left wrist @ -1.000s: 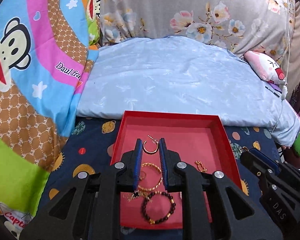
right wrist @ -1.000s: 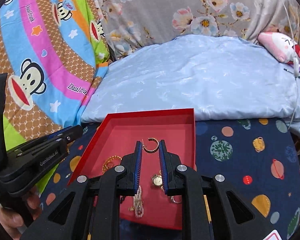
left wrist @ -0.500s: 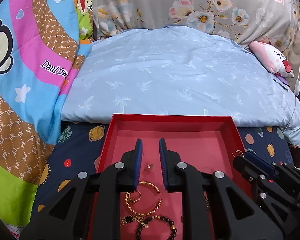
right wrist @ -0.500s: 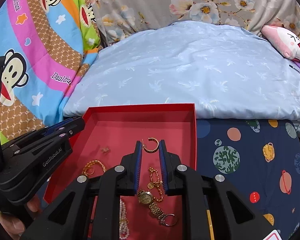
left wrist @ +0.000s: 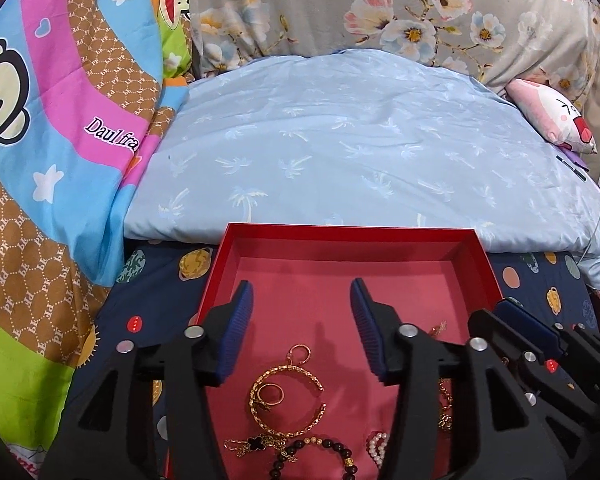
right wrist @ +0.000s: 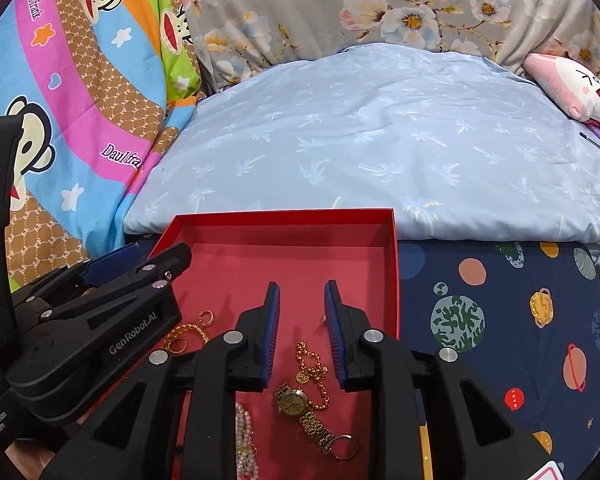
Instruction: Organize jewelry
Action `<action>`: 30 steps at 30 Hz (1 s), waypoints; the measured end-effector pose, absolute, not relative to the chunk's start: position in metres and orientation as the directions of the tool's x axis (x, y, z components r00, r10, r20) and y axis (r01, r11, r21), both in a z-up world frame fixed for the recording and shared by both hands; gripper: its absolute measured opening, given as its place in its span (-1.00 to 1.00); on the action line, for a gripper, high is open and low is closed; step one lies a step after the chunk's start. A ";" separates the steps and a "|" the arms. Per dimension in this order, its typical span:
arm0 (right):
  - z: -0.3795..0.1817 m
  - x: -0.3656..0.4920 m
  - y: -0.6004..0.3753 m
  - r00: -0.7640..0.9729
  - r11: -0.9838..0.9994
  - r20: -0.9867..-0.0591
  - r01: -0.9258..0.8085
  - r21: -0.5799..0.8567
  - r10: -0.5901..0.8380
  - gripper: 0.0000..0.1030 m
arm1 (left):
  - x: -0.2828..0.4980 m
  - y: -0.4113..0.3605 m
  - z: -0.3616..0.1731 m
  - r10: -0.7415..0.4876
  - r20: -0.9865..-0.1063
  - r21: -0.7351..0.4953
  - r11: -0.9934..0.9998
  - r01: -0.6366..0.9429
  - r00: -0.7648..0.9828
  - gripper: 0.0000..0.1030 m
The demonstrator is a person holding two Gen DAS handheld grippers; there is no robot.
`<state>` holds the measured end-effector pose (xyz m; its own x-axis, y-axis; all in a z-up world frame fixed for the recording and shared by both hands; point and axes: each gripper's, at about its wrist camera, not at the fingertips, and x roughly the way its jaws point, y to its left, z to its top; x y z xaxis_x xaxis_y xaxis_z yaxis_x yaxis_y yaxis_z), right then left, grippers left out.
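Two grippers hang over a red tray that sits on a dark blue sheet printed with planets. At the far left a bright quilt with cartoon monkeys is heaped against the bed's edge. Next to it, behind the tray, lies a pale blue pillow with a palm print, and a grey floral cloth rises at the back. A pink plush toy lies at the far right.

The left gripper stands wide apart after its jaws have just been opening, with nothing between them. Below it on the tray floor lie a small gold hoop earring, a gold bangle, a ring inside the bangle, and a dark bead bracelet.

The right gripper has also just been opening, to a narrower gap, and grips nothing. Beneath it lie a gold chain, a gold watch and a pearl strand.
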<state>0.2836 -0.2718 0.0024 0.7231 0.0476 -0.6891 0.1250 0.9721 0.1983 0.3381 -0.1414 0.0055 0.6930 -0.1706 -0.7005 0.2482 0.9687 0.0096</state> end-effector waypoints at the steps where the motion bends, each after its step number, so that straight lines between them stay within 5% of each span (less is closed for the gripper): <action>1: 0.003 0.283 -0.272 0.724 0.972 -0.688 0.126 0.201 0.049 -0.51 | 0.337 -0.141 0.006 -0.172 -0.699 0.010 0.968 0.250 0.694 0.02; 18: 0.029 0.219 -0.251 0.751 0.974 -0.660 0.157 0.164 -0.010 -0.38 | 0.280 -0.127 0.028 -0.181 -0.687 -0.003 0.969 0.247 0.704 0.02; 30: 0.039 0.131 -0.242 0.763 0.961 -0.642 0.227 0.158 -0.074 0.01 | 0.205 -0.109 0.038 -0.167 -0.680 0.009 0.972 0.235 0.714 0.26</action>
<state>0.1309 -0.2423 0.0392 0.7634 -0.0742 -0.6417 0.2266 0.9610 0.1585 0.2049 -0.1092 0.0379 0.7140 -0.1667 -0.6800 0.2355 0.9718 0.0089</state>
